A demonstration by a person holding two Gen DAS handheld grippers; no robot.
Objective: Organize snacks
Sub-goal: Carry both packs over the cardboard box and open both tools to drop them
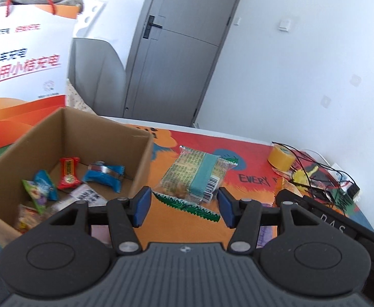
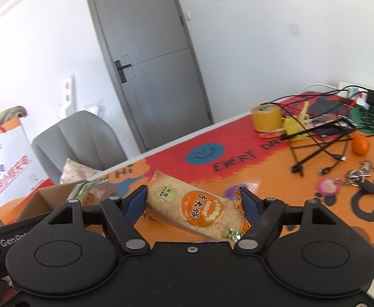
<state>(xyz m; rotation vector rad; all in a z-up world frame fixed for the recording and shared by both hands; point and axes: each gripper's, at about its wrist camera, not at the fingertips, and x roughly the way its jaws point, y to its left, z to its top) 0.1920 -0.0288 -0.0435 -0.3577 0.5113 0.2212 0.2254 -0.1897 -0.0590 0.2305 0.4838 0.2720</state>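
Between the right gripper's (image 2: pixel 193 204) blue pads lay an orange rice cake (image 2: pixel 195 208), a wrapped packet tilted across the gap; both pads seemed to touch its ends, so I judged it gripped and lifted off the mat (image 2: pixel 302 186), though the contact on the left pad was not fully clear. On the other side, the left gripper (image 1: pixel 184 207) stood wide with nothing between its jaws, poised just short of a green packet (image 1: pixel 195 176) lying flat on the mat beside the box (image 1: pixel 66 128).

As for progress, the job looked partly done. Several snacks already sat in the open cardboard box: a red candy (image 1: pixel 69 172), a blue candy (image 1: pixel 103 175), a smaller blue-and-green packet (image 1: pixel 42 185) and a few more wrappers near its front wall, too blurred to name. Two items at least remained outside it, the rice cake in the right gripper and the green packet on the mat. Both would presumably go into the box.

A paper bag (image 1: pixel 23 58) with a grey cloth poking out stood behind the box.
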